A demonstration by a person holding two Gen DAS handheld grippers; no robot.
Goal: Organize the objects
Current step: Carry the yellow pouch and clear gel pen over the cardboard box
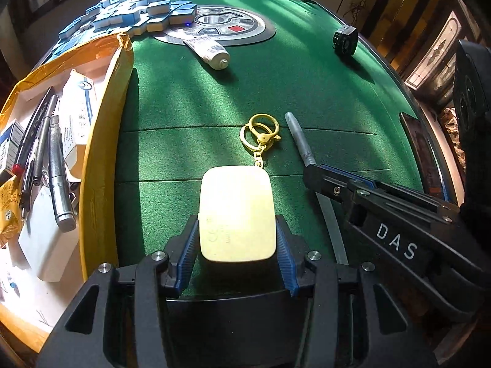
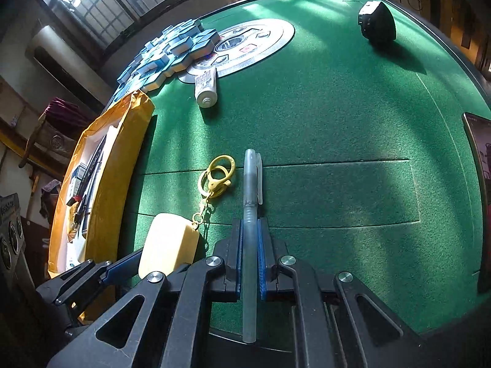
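Sunlight streaks the green felt worktop (image 1: 214, 98) in the left wrist view, which alone looks down into the yellow cardboard box (image 1: 104, 159) at the left edge: dark pens (image 1: 36, 141), a metal cylinder (image 1: 59, 174) and white packets (image 1: 76, 113) lie inside it. The left tool (image 1: 237, 239) has its blue pads (image 1: 190, 242) half apart, pressed on both sides of a pale yellow flat case (image 1: 234, 214), whose chain leads to yellow key rings (image 1: 259, 130) lying on the felt. The right tool (image 1: 310, 170) enters from the right, gripping a grey pen (image 1: 299, 141) just beside the rings. Farther off lie a white tube (image 1: 208, 50), a heap of blue and white mahjong tiles (image 1: 129, 15), the round centre panel (image 1: 221, 26) and a black knob-like object (image 1: 346, 39).

The right wrist view shows more of the worktop's right side: a dark, flat phone-like slab (image 2: 480, 159) at its edge, and a window (image 2: 101, 3) beyond the tiles. Here the right tool (image 2: 251, 230) is fully together on the pen (image 2: 250, 214), which runs straight along between the pads, cap end forward. The case (image 2: 167, 242) sits at lower left in the left tool (image 2: 122, 268), near the box (image 2: 122, 153), rings (image 2: 216, 171) just beside the pen.
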